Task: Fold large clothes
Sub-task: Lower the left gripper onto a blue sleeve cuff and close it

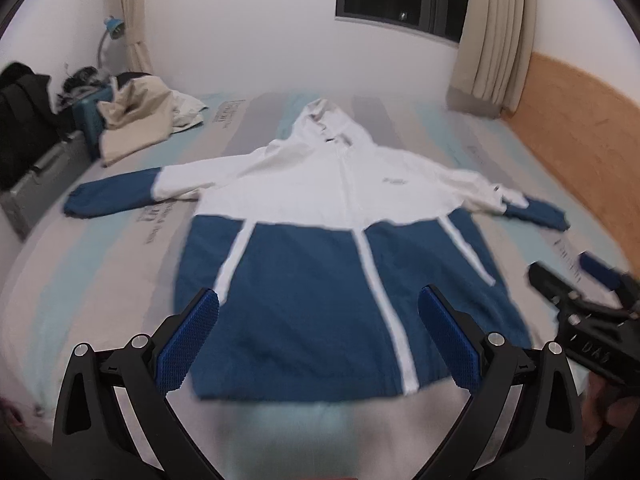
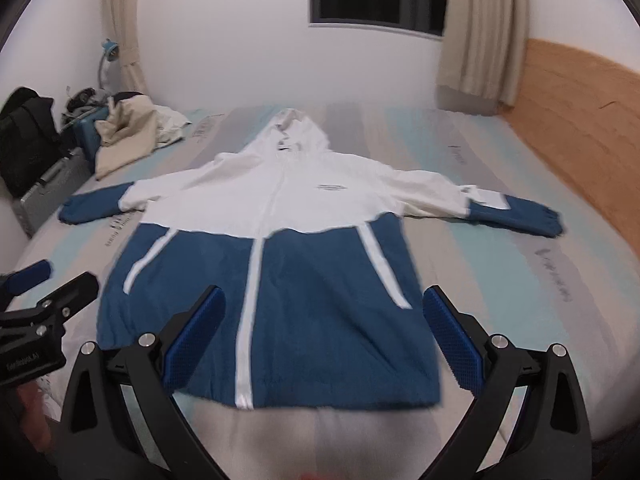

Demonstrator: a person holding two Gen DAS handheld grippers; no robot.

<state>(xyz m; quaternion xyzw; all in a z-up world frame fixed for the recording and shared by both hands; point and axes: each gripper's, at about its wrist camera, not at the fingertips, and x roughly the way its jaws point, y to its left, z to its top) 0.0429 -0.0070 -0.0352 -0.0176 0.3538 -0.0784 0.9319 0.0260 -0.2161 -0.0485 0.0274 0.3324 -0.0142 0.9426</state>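
A white and blue hooded jacket (image 1: 332, 240) is lying flat and face up on a bed (image 1: 100, 272), zipped, hood pointing toward the far wall and both sleeves stretched straight out to the sides. No fold is showing yet, so the task appears to be at its very start, with every fold left to do. The left gripper (image 1: 318, 340) and right gripper (image 2: 324, 340) are both hovering above the near hem, jaws spread wide and holding nothing. The hem is lying close to the near edge of the bed. Bare sheet is lying open on both sides of the jacket for swinging sleeves inward, though a clothes pile (image 1: 136, 120) is crowding the far left corner and a wooden headboard (image 1: 580, 136) is bounding the right side.
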